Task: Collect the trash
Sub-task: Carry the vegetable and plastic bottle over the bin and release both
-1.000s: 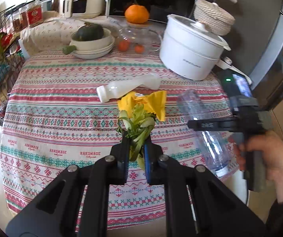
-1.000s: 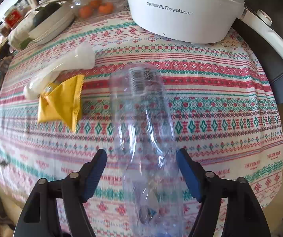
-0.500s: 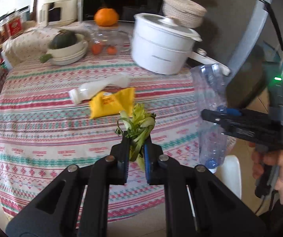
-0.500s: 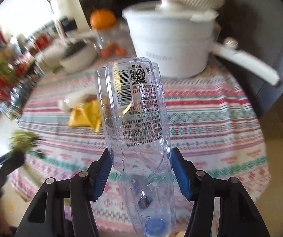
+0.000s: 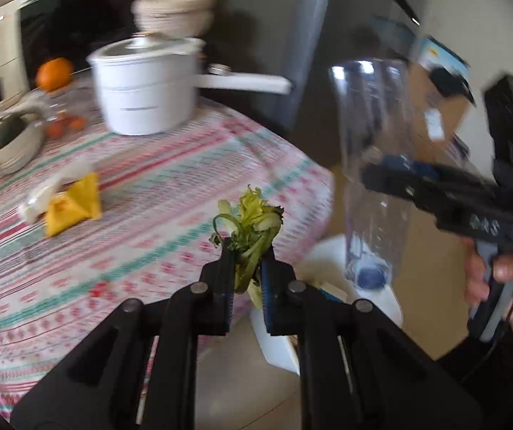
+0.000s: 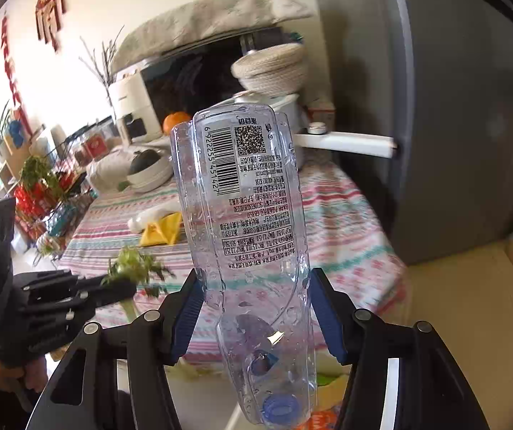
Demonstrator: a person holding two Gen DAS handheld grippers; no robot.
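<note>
Both sets of jaws are closed on trash: the left gripper [image 5: 247, 286] pinches a sprig of wilted green vegetable scraps [image 5: 251, 225] between narrow jaws, and the right gripper [image 6: 256, 308] clamps a crushed clear plastic bottle [image 6: 245, 222] about its middle, blue cap pointing down. Judging by how things lie, the step in hand is carrying these two pieces off the table to a bin; both grippers hang at the near right edge of the patterned tablecloth [image 5: 148, 186], over the floor. The next move seems to call for lowering each piece over the white bin [image 5: 331, 261] below and opening the jaws only once above its mouth, the bottle cap-first so it does not catch the rim. A yellow wrapper [image 5: 73, 208] and a white squeezed bottle [image 5: 52, 186] lie touching on the far left of the cloth, so more trash is left to fetch. The left wrist view shows the bin's white rim just beyond the scraps and under the bottle's cap, though blurred; the right wrist view shows only coloured litter beneath the bottle, the bin's shape hidden. The right view alone shows the bottle's barcode label and the left gripper [image 6: 120, 286] from the side.
</note>
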